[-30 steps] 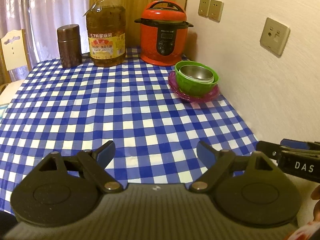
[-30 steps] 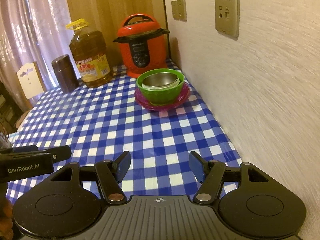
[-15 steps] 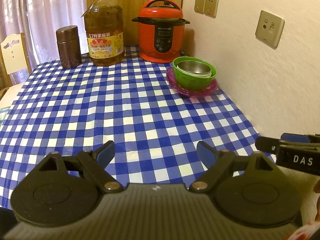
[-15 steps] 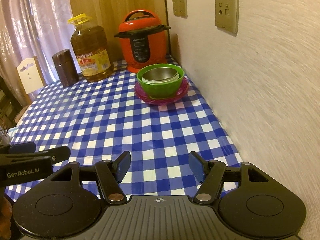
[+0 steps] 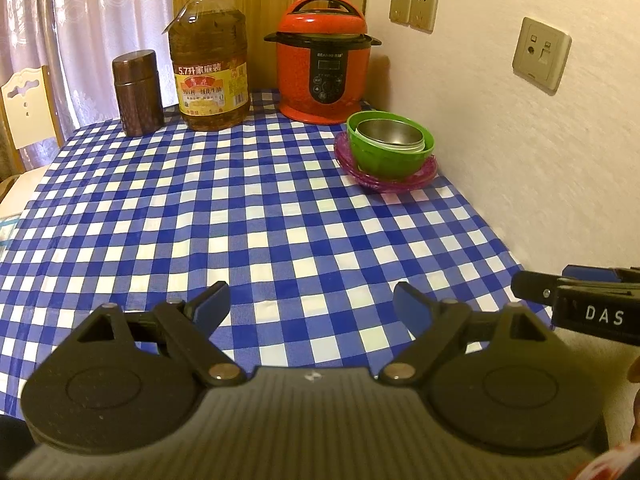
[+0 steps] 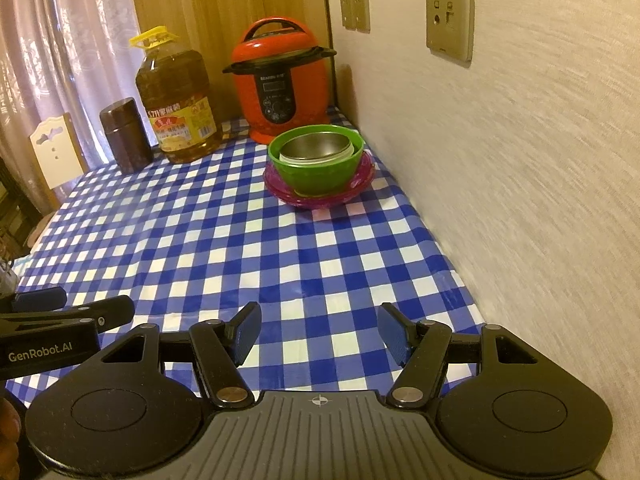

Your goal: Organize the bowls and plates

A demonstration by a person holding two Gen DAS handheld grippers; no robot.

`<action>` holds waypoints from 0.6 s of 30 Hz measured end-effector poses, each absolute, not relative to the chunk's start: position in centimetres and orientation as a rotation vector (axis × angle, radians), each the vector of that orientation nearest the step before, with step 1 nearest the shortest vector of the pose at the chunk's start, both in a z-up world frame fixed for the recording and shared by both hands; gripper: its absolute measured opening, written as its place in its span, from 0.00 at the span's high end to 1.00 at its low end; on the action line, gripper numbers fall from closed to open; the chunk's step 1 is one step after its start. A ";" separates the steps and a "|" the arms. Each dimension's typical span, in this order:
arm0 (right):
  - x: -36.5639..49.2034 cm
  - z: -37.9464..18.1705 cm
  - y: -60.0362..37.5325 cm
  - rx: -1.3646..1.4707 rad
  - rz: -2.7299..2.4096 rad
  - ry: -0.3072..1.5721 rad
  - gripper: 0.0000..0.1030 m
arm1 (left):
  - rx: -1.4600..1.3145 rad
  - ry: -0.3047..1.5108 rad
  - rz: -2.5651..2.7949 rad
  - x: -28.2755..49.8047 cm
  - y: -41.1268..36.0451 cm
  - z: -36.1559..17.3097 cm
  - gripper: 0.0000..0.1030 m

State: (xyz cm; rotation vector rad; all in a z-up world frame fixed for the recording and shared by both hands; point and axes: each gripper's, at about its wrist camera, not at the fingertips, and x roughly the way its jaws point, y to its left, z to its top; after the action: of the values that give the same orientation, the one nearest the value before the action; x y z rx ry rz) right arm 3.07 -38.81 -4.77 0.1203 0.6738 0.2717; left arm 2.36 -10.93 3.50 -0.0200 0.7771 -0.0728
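The dishes sit nested against the wall just in front of the red cooker (image 6: 283,92): a steel bowl (image 6: 316,147) inside a green bowl (image 6: 318,168) on a pink plate (image 6: 320,196), probably stacked to save room on the tabletop (image 6: 240,248). The left gripper (image 5: 310,304) and right gripper (image 6: 318,330) hang well short of the cooker, jaws spread and holding nothing, which suggests the sorting is finished.
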 end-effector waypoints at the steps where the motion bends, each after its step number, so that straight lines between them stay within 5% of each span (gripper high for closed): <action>1: 3.1 -4.8 -38.8 0.121 0.271 0.674 0.38 | -0.020 0.778 -0.073 2.4 -10.9 3.5 0.15; 18: 3.1 -5.3 -38.7 0.121 0.265 0.678 0.38 | -0.017 0.783 -0.079 2.5 -10.9 3.1 0.15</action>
State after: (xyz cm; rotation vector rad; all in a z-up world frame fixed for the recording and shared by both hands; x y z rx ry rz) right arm 3.12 -38.70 -5.27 0.1208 0.6781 0.2651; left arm 2.51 -10.91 3.14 -0.0173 0.7825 -0.0786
